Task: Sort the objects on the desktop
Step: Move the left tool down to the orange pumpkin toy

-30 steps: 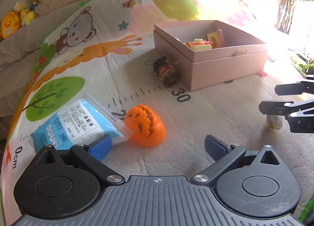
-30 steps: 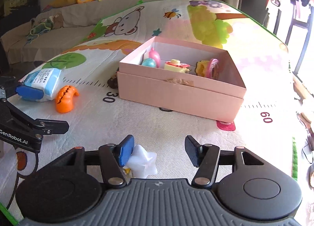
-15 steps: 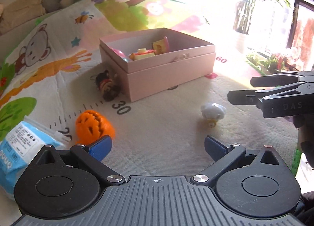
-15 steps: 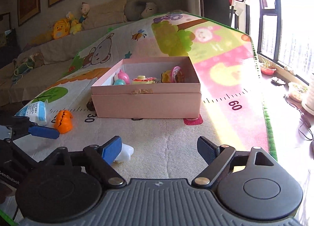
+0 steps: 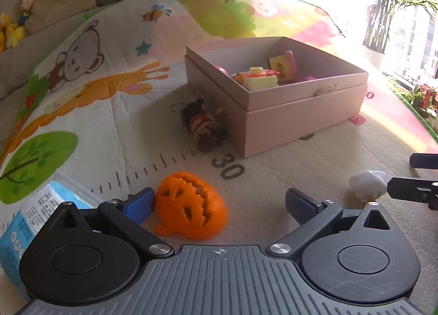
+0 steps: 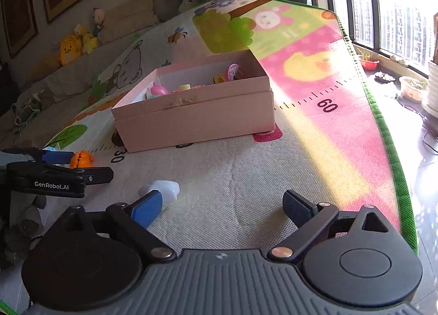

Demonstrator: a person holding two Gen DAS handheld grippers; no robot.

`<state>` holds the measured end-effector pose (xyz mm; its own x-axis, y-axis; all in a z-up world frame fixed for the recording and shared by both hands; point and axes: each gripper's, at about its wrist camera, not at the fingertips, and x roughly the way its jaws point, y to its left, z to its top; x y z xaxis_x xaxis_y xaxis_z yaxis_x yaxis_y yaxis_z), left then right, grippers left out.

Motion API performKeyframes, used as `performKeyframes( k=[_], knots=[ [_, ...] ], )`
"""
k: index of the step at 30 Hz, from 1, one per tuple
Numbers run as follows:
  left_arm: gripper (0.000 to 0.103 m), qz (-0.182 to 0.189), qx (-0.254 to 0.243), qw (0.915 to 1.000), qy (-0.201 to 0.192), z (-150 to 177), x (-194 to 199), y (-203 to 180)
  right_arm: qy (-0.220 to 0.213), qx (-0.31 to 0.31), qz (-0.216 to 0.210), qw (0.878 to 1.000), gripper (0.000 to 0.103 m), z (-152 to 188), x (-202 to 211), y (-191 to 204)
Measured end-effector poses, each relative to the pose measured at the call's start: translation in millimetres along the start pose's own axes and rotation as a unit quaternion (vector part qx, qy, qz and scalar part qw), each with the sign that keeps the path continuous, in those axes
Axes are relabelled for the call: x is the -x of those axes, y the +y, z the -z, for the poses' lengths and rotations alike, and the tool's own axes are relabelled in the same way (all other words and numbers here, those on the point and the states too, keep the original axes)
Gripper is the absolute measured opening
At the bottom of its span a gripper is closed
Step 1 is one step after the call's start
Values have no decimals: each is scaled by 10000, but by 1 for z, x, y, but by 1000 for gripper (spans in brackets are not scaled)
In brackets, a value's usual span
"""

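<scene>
My left gripper (image 5: 219,202) is open, and the orange pumpkin toy (image 5: 191,208) lies on the mat between its fingers, close to the blue left pad. A white toy (image 6: 164,190) lies on the mat just ahead of the blue left pad of my right gripper (image 6: 221,205), whose jaws are opening wide and grip nothing. The pink box (image 5: 273,96) stands beyond with several small toys inside. In the right wrist view the box (image 6: 197,117) is at centre, with the pumpkin (image 6: 80,159) and the left gripper (image 6: 90,165) at the far left.
A brown doll keychain (image 5: 202,126) leans against the box's near-left corner. A blue-and-white packet (image 5: 24,222) lies under my left gripper's left side. The mat's green edge (image 6: 394,164) runs along the right, with floor and plant pots beyond. Plush toys sit on a sofa at the back.
The right gripper's jaws have spread wider and the white toy now lies free beside the left pad. The left gripper has closed in on the pumpkin, which now sits between its fingers.
</scene>
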<state>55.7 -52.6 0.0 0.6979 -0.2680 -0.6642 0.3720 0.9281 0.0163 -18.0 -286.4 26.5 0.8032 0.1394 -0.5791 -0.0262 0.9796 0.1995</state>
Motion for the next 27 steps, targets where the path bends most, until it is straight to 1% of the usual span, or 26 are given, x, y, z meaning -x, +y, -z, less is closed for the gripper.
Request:
performKeyframes(
  k=[2, 4, 5, 6, 9, 11, 12, 14, 17, 19, 21, 23, 25, 27],
  knots=[
    [103, 380, -101, 9992, 65, 8, 6, -9, 18, -39, -62, 10000, 103, 0, -1, -1],
    [103, 770, -322, 9965, 32, 16, 17, -18, 29, -22, -31, 10000, 103, 0, -1, 0],
    [103, 899, -426, 9950, 14, 20, 22, -22, 35, -22, -25, 10000, 103, 0, -1, 1],
    [103, 927, -487, 9945, -14, 23, 25, -25, 32, -37, -26, 10000, 103, 0, -1, 1],
    [103, 638, -419, 9971, -70, 23, 25, -25, 28, -128, -57, 9999, 103, 0, -1, -1],
    [103, 212, -221, 9995, 29, 15, 16, -19, 23, -209, -104, 9997, 103, -1, 0, -4],
    [103, 66, -133, 9999, 76, 12, 11, -16, 22, -259, -131, 9996, 103, -1, 1, -5],
    [103, -22, 12, 9999, 114, 5, 6, -10, 1, -348, -178, 9992, 103, -1, 1, -8],
    [102, -124, 40, 9998, 123, 1, 2, -10, -39, -332, -189, 9993, 103, 1, 2, -8],
    [94, -46, 76, 9999, 112, 0, 3, -11, -32, -209, -133, 9997, 103, 1, 1, -4],
    [76, -10, 56, 10000, 55, 1, 7, -13, 6, -33, -33, 10000, 103, 2, 0, 2],
    [65, -17, 26, 10000, 13, 3, 12, -15, 54, 149, 48, 9999, 103, 2, -1, 7],
    [65, -59, 92, 9999, 5, 8, 18, -14, 94, 299, 49, 9995, 103, 2, -2, 11],
    [65, -177, 170, 9997, -42, 17, 27, -11, 129, 423, 19, 9990, 103, 2, -3, 13]
  ],
)
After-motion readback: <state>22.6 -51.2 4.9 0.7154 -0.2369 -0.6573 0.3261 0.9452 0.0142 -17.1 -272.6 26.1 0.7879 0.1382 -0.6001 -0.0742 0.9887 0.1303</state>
